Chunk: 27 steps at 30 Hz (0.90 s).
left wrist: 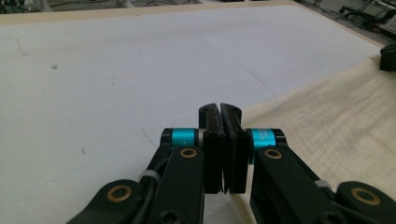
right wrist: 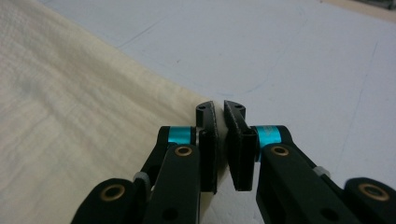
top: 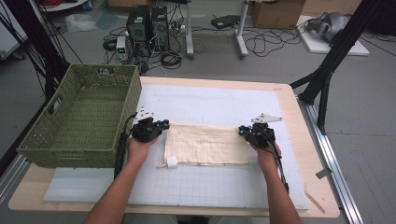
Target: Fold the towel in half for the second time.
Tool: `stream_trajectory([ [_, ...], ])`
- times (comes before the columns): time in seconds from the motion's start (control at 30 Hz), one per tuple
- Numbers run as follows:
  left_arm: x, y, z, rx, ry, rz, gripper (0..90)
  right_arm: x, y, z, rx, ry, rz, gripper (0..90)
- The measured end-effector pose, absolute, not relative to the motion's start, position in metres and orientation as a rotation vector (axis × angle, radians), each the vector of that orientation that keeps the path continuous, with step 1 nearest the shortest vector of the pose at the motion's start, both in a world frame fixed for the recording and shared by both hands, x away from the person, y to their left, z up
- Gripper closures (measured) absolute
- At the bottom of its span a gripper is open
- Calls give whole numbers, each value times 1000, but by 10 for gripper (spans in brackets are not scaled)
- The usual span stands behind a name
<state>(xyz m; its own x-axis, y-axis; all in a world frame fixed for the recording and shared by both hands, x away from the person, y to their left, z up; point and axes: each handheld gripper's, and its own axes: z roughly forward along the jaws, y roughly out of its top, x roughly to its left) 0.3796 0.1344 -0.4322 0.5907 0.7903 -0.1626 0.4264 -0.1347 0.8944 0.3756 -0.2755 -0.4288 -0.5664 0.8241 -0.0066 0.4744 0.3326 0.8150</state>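
Grey floor strewn with cables and computer towers (top: 148,27) lies beyond a wooden table (top: 299,121) whose top carries a white gridded mat (top: 210,182). At the mat's left edge stands a green woven basket (top: 79,116), its rim well above the table. A cream cloth (top: 205,144), folded into a flat rectangle, lies on the middle of the mat, long side running left to right; a small white tag (top: 171,162) sits at its near left corner.

Both forearms enter from the bottom of the high view and angle outward, each hand wrapped around a gripper body with the jaws pointing away from the person and low to the mat. The left gripper (top: 159,126) rests at the cloth's far left corner; the right gripper (top: 243,131) rests at the far right corner.

In the left gripper view the left gripper (left wrist: 219,112) has its jaws pressed together, the cloth's edge running up to them from the right and the corner passing between the pads. In the right gripper view the right gripper (right wrist: 219,109) has its jaws drawn almost together, a narrow slit left between the tips, with the cloth's corner reaching in between them from the left; the pads pinch that corner. A grey three-cornered plate tops each gripper in the high view.
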Motion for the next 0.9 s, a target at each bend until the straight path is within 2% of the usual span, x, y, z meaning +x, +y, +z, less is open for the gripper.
stream_trajectory([
  [0.33, 367, 139, -428, 1759, 971, 491, 881, 365, -278, -425, 1104, 2170, 1118, 843],
  [0.4, 373, 137, -429, 1752, 994, 499, 780, 366, -277, -425, 1103, 2178, 1102, 843],
  [0.57, 400, 126, -434, 1842, 1097, 395, 500, 365, -275, -425, 1098, 2175, 1105, 843],
  [0.6, 405, 124, -435, 1857, 1101, 382, 491, 366, -276, -425, 1103, 2177, 1104, 843],
  [0.73, 414, 112, -442, 1916, 1068, 392, 489, 368, -276, -428, 1125, 2192, 1097, 841],
  [0.8, 414, 108, -447, 1968, 1041, 383, 528, 368, -276, -429, 1131, 2199, 1094, 841],
  [0.83, 413, 106, -450, 2004, 1016, 359, 561, 369, -277, -429, 1132, 2199, 1097, 841],
  [0.9, 411, 103, -449, 2021, 962, 365, 724, 370, -279, -430, 1134, 2207, 1091, 841],
])
